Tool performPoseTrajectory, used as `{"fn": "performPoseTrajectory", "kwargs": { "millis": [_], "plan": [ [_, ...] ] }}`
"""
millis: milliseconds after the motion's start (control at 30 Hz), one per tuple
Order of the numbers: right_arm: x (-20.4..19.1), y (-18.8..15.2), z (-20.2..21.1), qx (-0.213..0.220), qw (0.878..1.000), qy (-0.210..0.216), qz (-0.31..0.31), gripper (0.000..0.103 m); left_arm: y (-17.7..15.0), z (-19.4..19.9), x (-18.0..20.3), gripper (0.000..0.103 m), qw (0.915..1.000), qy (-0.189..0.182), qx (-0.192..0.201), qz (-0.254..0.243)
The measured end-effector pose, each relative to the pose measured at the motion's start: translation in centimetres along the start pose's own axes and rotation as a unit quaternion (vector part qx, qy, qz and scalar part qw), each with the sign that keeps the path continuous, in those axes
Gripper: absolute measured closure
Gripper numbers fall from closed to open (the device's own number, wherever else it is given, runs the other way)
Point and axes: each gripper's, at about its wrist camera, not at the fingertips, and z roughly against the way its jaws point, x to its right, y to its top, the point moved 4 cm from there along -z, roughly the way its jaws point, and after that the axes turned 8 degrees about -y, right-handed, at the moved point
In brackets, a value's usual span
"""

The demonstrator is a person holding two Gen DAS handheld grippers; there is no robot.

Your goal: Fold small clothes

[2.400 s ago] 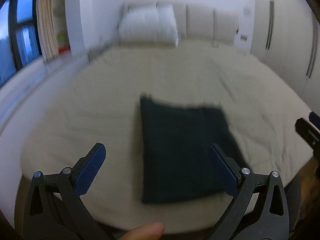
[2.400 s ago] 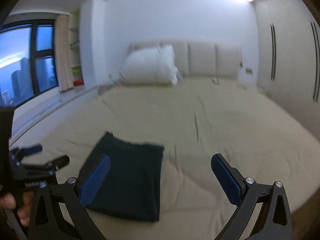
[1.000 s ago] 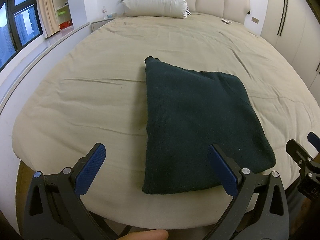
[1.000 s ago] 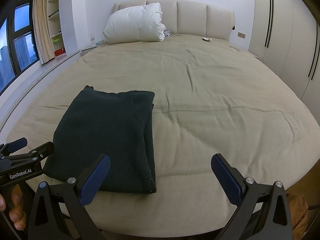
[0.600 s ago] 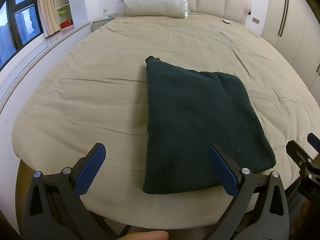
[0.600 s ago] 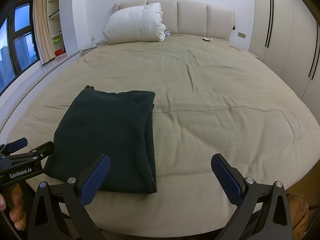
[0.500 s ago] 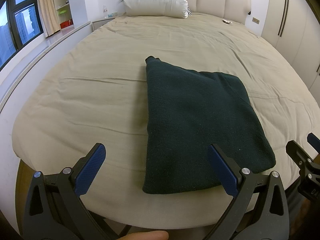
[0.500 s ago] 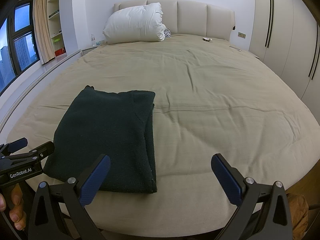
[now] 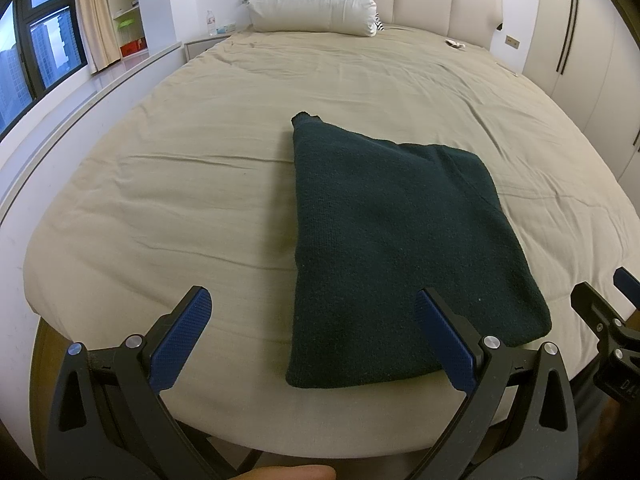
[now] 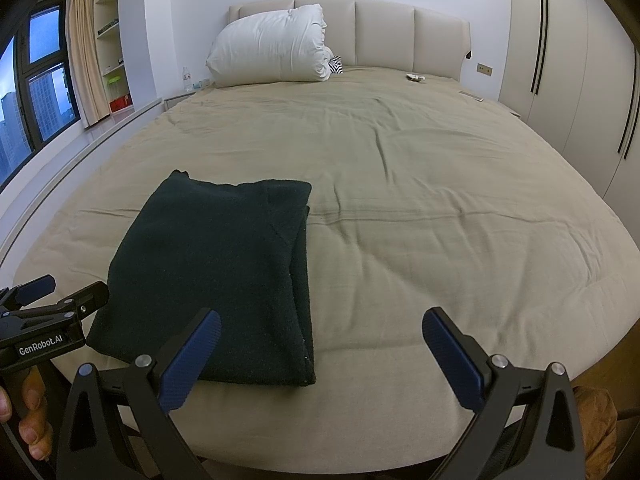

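A dark green knitted garment (image 9: 392, 248) lies folded into a flat rectangle near the foot edge of the beige bed (image 9: 200, 184). In the right wrist view the same garment (image 10: 224, 264) sits left of centre. My left gripper (image 9: 312, 320) is open and held just short of the bed's edge, its right fingertip overlapping the garment's near edge in the image. My right gripper (image 10: 320, 340) is open too, off the bed's foot, right of the garment and holding nothing. The left gripper (image 10: 52, 292) shows at the left edge of the right wrist view, with a hand (image 10: 28, 412) on its handle.
A large white pillow (image 10: 272, 52) leans on the padded headboard (image 10: 400, 36). Small items (image 10: 416, 77) lie near the far right of the bed. A window ledge (image 9: 100, 84) runs along the left, wardrobe doors (image 10: 560, 52) along the right.
Since 2.4 s ago both cameras have steadied and the view has tilted down onto the bed. Over the last second nothing has visibly moved.
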Motion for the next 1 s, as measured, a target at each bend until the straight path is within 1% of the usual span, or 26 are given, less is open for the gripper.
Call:
{"fn": "performPoseTrajectory", "kwargs": {
  "millis": [1000],
  "plan": [
    [-0.06,-0.02,0.05,-0.001,1.000,0.000,0.000,0.000,-0.47,0.20,0.29,0.000,0.9999,0.001,-0.003,0.010]
  ]
}}
